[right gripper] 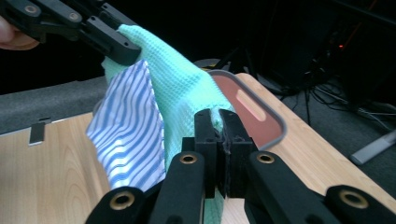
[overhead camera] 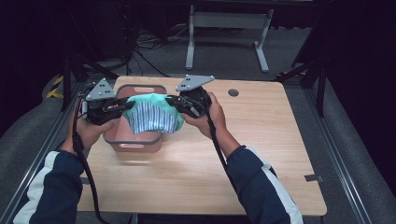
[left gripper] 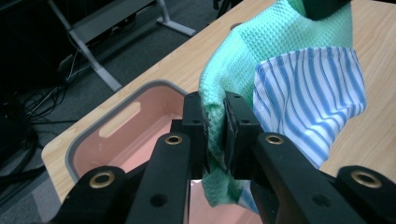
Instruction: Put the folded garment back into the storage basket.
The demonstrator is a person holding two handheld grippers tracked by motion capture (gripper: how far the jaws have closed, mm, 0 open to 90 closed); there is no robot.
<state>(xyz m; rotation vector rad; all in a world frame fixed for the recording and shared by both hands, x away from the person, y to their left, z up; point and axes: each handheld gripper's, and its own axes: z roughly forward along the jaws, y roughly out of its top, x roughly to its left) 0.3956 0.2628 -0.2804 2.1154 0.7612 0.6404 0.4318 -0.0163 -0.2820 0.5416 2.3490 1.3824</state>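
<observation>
My left gripper is clamped tight on one edge of the green cloth. My right gripper is clamped tight on the other edge. The cloth hangs stretched between them, up in the air, just above the pink bin. A blue and white striped cloth hangs down in front of the green one. I cannot tell if they are sewn together. The bin sits on the wooden table, near its left side. Past the table stands a grey metal frame on the floor.
</observation>
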